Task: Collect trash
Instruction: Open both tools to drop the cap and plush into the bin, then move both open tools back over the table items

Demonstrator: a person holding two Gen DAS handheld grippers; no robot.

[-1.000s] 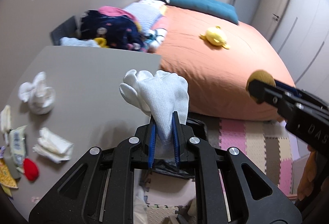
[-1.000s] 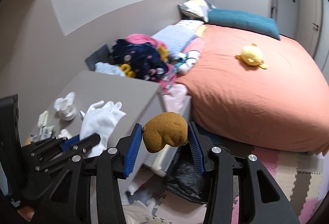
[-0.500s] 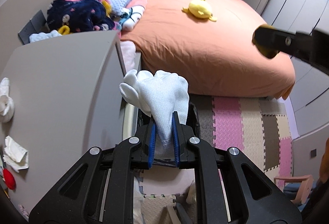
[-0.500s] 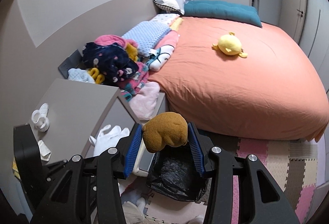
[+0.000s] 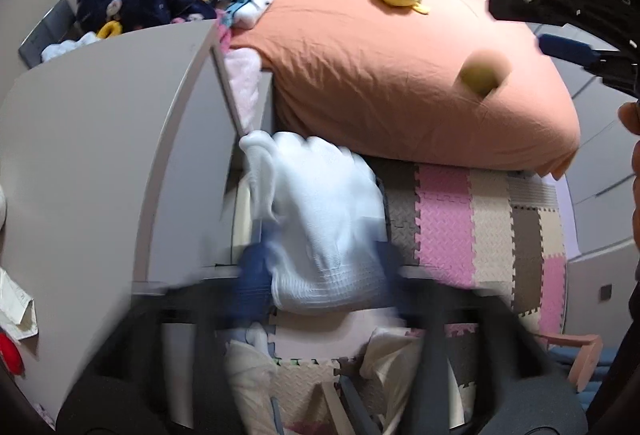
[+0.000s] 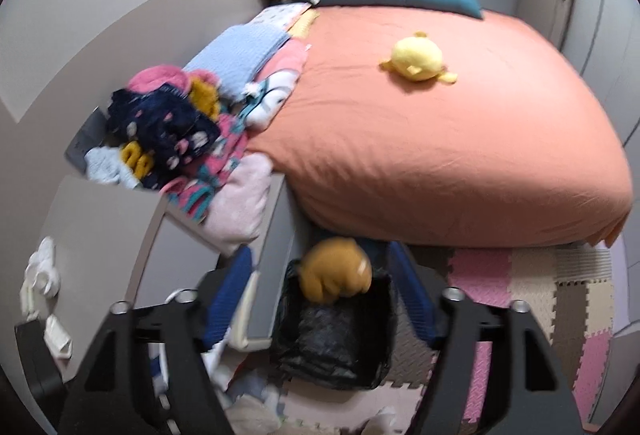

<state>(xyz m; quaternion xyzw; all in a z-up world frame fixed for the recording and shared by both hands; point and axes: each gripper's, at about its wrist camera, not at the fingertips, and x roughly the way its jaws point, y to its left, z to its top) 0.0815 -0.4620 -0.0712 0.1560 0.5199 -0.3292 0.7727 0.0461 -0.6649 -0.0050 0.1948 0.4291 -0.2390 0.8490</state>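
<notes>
Both tools' jaws are opening, the left tool [image 5: 320,275] freeing a white glove [image 5: 320,231] and the right tool [image 6: 320,299] a brown wad [image 6: 334,271], and either could miss the black-lined bin [image 6: 332,347].

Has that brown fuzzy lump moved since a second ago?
Yes. The brown lump has left the right tongs, whose jaws are opening, and now hangs lower, over the rim of the black bin.

Bin [image 6: 340,347] mouth lies open between the desk [image 6: 100,235] edge and bed [image 6: 460,155]; mat [image 6: 540,299] beside is bare.
</notes>
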